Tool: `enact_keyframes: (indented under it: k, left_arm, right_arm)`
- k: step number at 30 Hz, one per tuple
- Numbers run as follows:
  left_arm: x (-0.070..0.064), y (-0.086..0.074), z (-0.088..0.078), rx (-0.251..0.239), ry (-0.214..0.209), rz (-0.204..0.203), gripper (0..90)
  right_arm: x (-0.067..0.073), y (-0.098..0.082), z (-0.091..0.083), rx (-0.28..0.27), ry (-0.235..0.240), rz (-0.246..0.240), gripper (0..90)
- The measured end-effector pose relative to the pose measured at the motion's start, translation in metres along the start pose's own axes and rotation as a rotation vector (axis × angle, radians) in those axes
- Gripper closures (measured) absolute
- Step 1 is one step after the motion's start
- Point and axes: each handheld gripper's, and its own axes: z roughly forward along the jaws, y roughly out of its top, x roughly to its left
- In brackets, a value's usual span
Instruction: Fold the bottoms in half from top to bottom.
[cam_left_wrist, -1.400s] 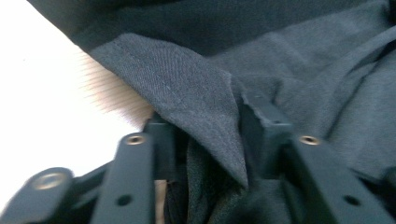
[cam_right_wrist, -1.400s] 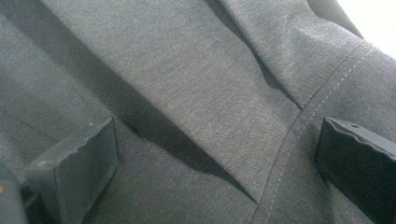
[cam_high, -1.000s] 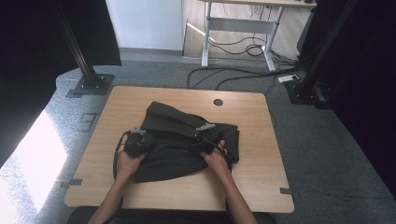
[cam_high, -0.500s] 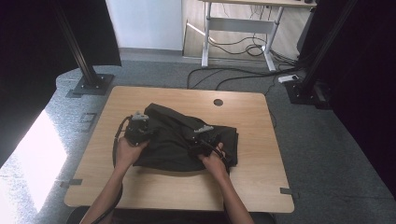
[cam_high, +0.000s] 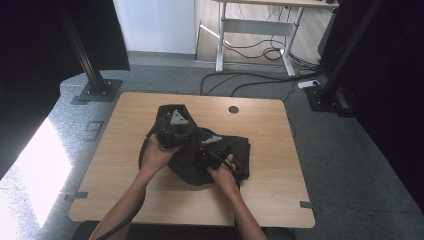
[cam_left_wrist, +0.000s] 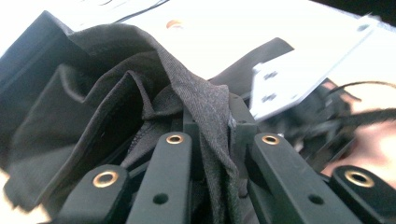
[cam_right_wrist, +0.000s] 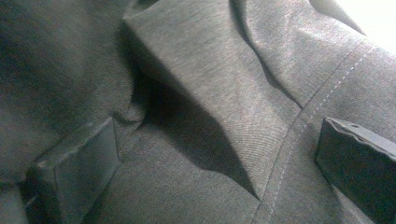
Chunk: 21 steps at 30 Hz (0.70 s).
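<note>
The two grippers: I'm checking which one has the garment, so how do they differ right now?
The left gripper is shut on a fold of the dark garment, lifting it; the right gripper has its jaws spread apart, with cloth lying flat between them. In the high view the left sits farther up the table. Both are black and on the garment.

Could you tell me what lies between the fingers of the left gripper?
A fold of the dark garment is pinched between the left gripper fingers, as the left gripper view shows.
</note>
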Motion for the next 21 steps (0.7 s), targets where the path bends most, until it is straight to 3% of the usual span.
enact_keyframes:
  k: [2,3,4,5,8,9,10,12,13,14,16,17,18,19,21]
  left_arm:
    - [-0.004,0.003,0.003,0.004,-0.003,0.012,81.8]
    - [-0.013,0.007,0.010,0.014,0.021,0.042,81.8]
    - [-0.013,0.007,0.010,0.014,0.021,0.042,81.8]
    - [-0.017,0.009,0.013,0.033,0.066,0.080,81.8]
    - [-0.018,0.008,0.013,0.042,0.095,0.093,81.9]
    - [-0.017,0.008,0.012,0.049,0.117,0.102,81.8]
    - [-0.016,0.007,0.011,0.053,0.131,0.104,81.8]
    - [-0.013,0.005,0.009,0.062,0.143,0.105,81.8]
    - [-0.011,0.004,0.007,0.068,0.145,0.109,81.8]
    - [-0.010,0.003,0.006,0.067,0.146,0.102,81.8]
    - [-0.008,0.001,0.004,0.069,0.149,0.099,81.9]
    - [-0.007,0.001,0.004,0.069,0.146,0.097,81.9]
    - [-0.007,0.001,0.004,0.069,0.146,0.097,81.8]
    - [-0.007,0.002,0.004,0.070,0.142,0.092,81.8]
    - [-0.010,0.007,0.006,0.068,0.134,0.093,81.8]
  right_arm:
    - [0.004,0.001,0.000,-0.004,0.006,-0.001,0.0]
    - [0.006,0.001,0.000,-0.005,0.004,-0.004,0.0]
    - [0.007,0.000,0.000,-0.013,0.003,0.001,0.0]
    - [0.007,0.000,0.000,-0.017,0.001,0.006,0.0]
    - [0.005,0.001,-0.003,-0.018,0.018,0.022,0.0]
    - [0.001,0.005,-0.014,-0.032,0.047,0.085,4.4]
    - [0.001,0.005,-0.014,-0.032,0.047,0.085,4.4]
    - [-0.006,0.011,-0.034,-0.039,0.059,0.094,4.8]
    - [-0.019,0.013,-0.053,-0.046,0.037,0.075,5.8]
    - [-0.019,0.013,-0.053,-0.046,0.037,0.075,5.8]
    - [-0.041,0.009,-0.073,-0.057,-0.021,0.106,10.7]
    - [-0.067,-0.003,-0.085,-0.034,-0.075,0.147,12.5]
    - [-0.067,-0.003,-0.085,-0.034,-0.075,0.147,12.5]
    - [-0.089,-0.022,-0.086,-0.004,-0.083,0.196,15.0]
    - [-0.101,-0.043,-0.078,0.034,-0.046,0.224,22.5]
